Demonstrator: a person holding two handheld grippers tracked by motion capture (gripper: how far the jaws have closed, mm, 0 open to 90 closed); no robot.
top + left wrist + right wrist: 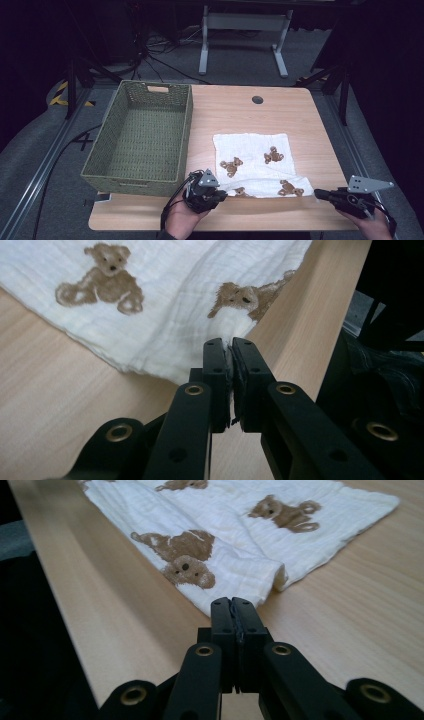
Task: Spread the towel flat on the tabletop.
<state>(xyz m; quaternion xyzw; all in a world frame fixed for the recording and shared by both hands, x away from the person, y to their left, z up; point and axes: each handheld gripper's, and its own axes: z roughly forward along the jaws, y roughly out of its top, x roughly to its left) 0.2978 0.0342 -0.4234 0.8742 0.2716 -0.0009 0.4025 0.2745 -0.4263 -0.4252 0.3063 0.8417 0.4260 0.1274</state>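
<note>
While the woven basket (137,135) is left with nothing inside, cloth (252,150) spread just beside it, near corners pinched by left gripper (216,192) and right gripper (320,195), bare tabletop (240,102) beyond.

Black grippers (216,196) w/ brass screws, grey 3-cornered plates (369,184).

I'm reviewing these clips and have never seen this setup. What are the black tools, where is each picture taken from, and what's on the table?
A person holds a two-jaw hand tool in each hand. The high view looks down on the wooden table; the two other pictures come from cameras riding on each tool.

On the table lie a green woven basket and a white cloth printed with brown teddy bears.

The left gripper is shut on the cloth's near left corner, with fabric visible between its jaws. The right gripper is shut at the near right corner; whether it pinches cloth is unclear.
</note>
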